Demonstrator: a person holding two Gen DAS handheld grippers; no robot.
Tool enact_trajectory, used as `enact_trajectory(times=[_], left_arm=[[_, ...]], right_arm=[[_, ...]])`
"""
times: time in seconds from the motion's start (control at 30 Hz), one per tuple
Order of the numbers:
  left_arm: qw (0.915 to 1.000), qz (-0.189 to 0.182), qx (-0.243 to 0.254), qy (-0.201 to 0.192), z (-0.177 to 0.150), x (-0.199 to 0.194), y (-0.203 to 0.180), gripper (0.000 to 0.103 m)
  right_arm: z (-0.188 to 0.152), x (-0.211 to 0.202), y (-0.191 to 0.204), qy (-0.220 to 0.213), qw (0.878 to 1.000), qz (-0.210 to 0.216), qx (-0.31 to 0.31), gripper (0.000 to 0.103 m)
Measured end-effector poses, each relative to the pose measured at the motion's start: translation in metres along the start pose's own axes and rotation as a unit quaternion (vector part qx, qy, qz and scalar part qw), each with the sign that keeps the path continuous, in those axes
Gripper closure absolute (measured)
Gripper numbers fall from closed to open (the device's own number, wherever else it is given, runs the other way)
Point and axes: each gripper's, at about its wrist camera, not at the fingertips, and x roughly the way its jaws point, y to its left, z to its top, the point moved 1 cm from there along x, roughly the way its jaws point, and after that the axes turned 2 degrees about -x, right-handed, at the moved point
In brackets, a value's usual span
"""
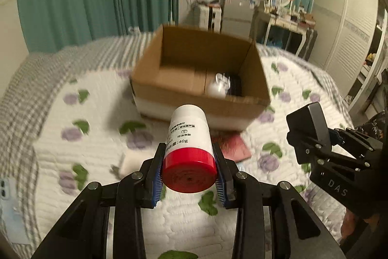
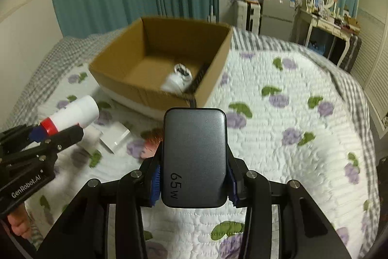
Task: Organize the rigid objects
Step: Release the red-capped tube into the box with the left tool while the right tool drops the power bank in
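My left gripper [image 1: 189, 157] is shut on a white bottle with a red cap [image 1: 188, 145], held above the bed, short of the cardboard box [image 1: 169, 86]. The bottle also shows in the right wrist view [image 2: 75, 114]. My right gripper [image 2: 194, 162] is shut on a grey 65W charger block [image 2: 195, 157], also seen in the left wrist view [image 1: 312, 121]. The open box [image 2: 135, 89] sits on the bed ahead of both grippers. Inside it lie a white object [image 1: 218, 86] and a dark item [image 1: 235, 86].
A floral quilt [image 2: 291, 137] covers the bed. A white box [image 2: 116, 135] and a red item [image 1: 232, 145] lie on the quilt in front of the cardboard box. Teal curtains, a fridge and a dressing table stand beyond the bed.
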Motion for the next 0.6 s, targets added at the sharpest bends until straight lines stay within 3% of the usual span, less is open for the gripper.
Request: enact_trajectory(times=[0.27, 0.6], left_arm=[[0.9992, 0.001, 0.018, -0.036, 0.053, -0.008, -0.002, 0.067], [0.9991, 0.002, 0.023, -0.035, 0.109, 0.063, 0.004, 0.067]], right_arm=[[0.053, -0.017, 0.014, -0.046, 0.998, 0.016, -0.037, 0.061], [0.128, 0.022, 0.009, -0.081, 0.995, 0.025, -0.044, 0.061]])
